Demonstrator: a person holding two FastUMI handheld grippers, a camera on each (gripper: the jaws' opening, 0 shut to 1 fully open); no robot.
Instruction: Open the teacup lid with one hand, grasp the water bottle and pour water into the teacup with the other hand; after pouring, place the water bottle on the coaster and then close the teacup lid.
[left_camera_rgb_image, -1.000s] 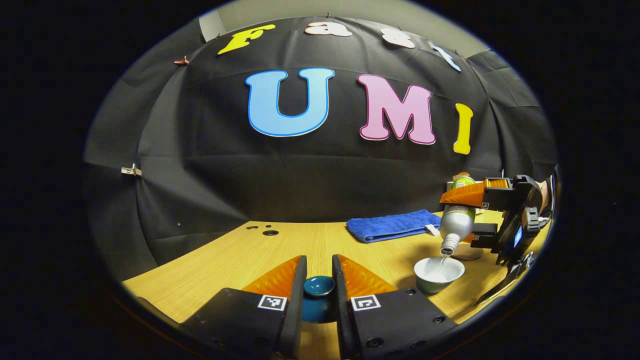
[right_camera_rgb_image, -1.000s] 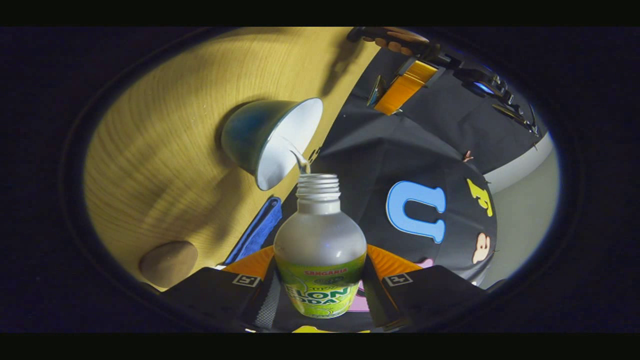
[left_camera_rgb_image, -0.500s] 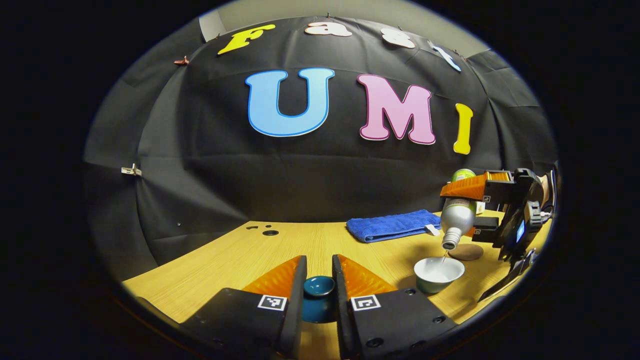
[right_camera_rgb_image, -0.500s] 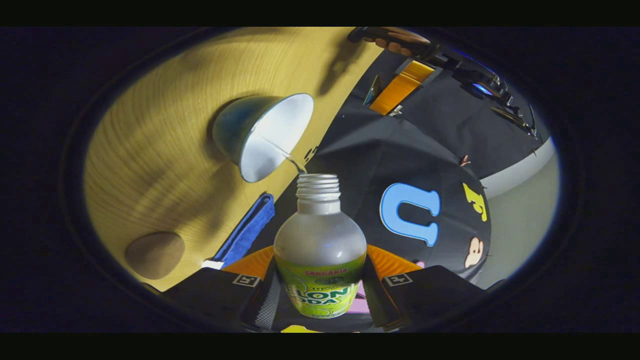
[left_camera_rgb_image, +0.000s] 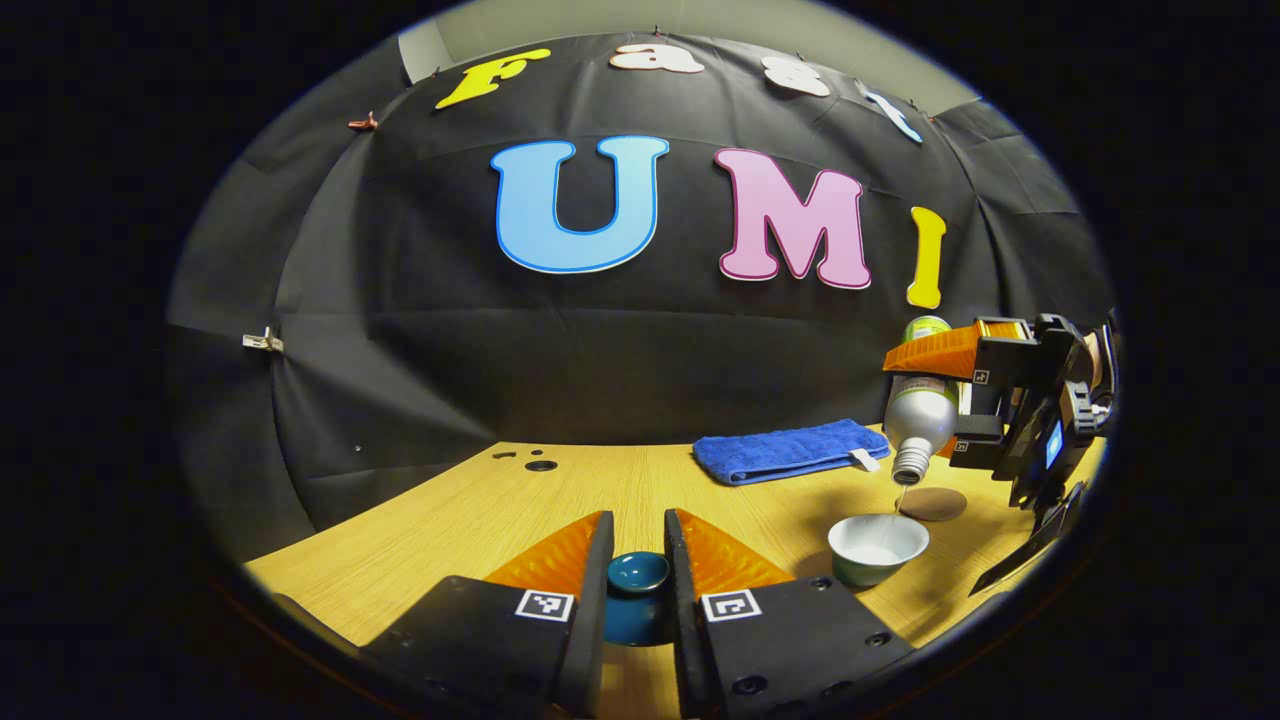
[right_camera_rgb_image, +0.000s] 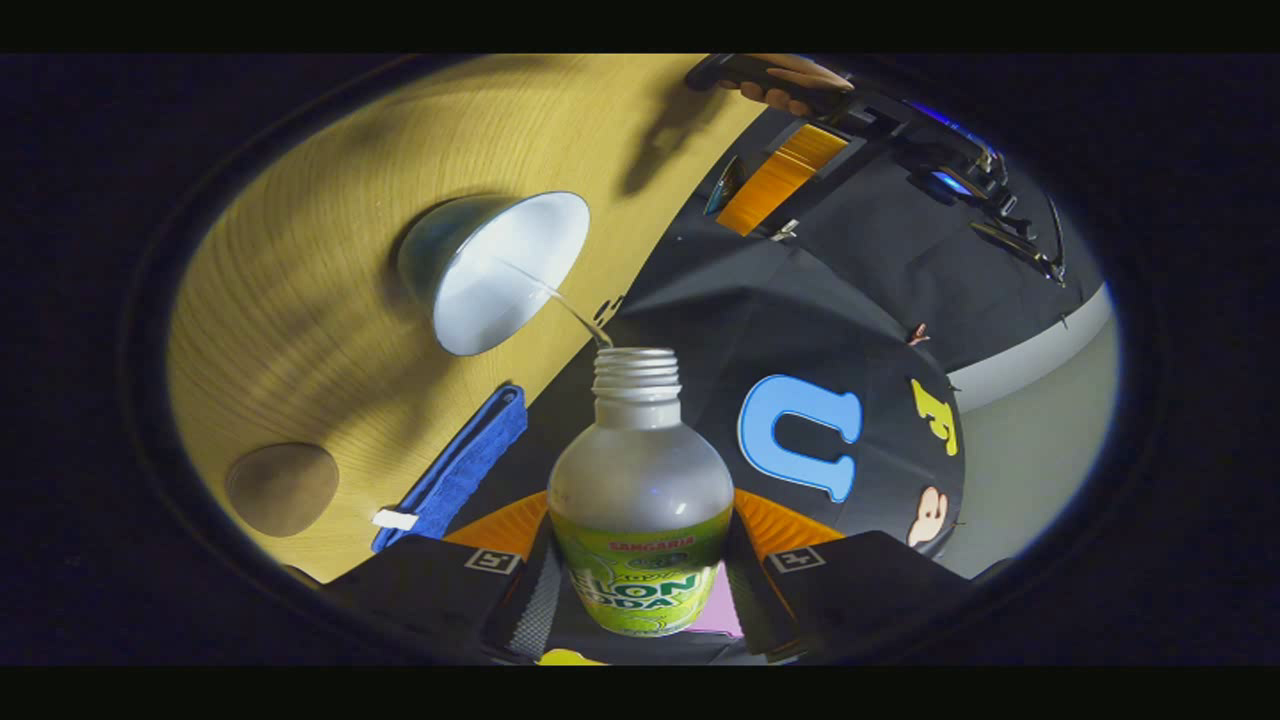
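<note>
Water runs in a thin stream from the water bottle (right_camera_rgb_image: 640, 500) into the open teacup (left_camera_rgb_image: 877, 548), which stands on the table (left_camera_rgb_image: 480, 520). The right gripper (right_camera_rgb_image: 640, 580) is clamped on the bottle body, both fingers pressing its sides, and the bottle's long axis is tipped with its mouth down toward the cup. In the left gripper view the cup is at about 4 o'clock from centre, directly below the bottle mouth. The coaster (left_camera_rgb_image: 932, 503) lies just behind the cup, near the blue towel (left_camera_rgb_image: 785, 450). I judge the right gripper is the nearer one to the coaster, so the next move is short. The left gripper (left_camera_rgb_image: 638, 600) is closed on the teacup lid (left_camera_rgb_image: 636, 595), low over the table.
</note>
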